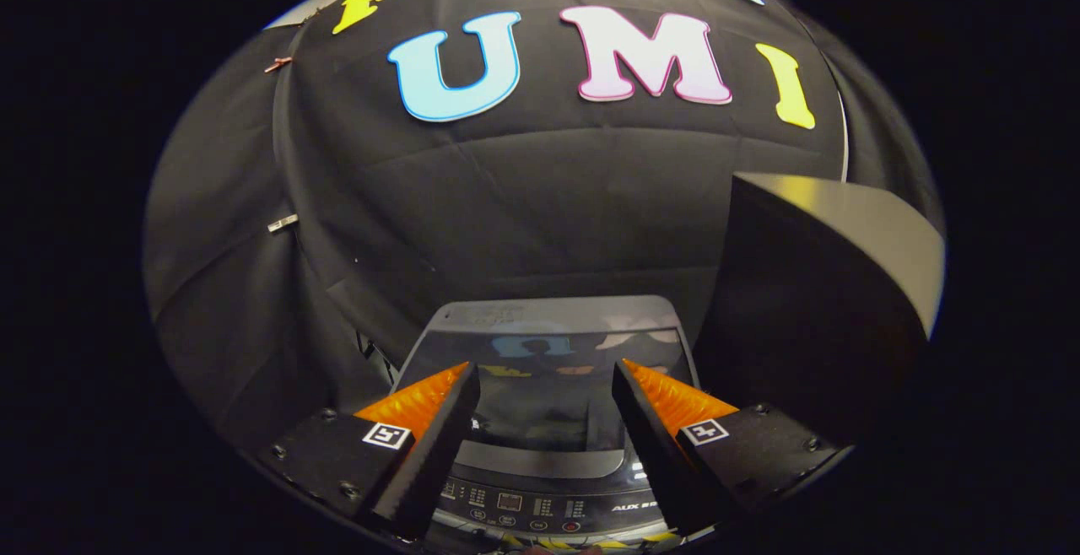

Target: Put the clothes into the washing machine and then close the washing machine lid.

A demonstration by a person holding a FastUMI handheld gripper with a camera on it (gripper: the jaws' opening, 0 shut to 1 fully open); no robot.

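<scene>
Washing machine [548, 420] sits just ahead of and below the gripper [546, 378], seen between its fingers; its long side runs away from them toward the black cloth wall [540, 201]. Its glass lid [548, 386] lies flat and closed, with the control panel [540, 509] nearest. The gripper hovers level, fingers spread wide, holding nothing. A dark box [810, 302] stands beyond the right finger.

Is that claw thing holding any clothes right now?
No, the gripper is open with nothing between its fingers, above the washing machine's closed lid.
</scene>
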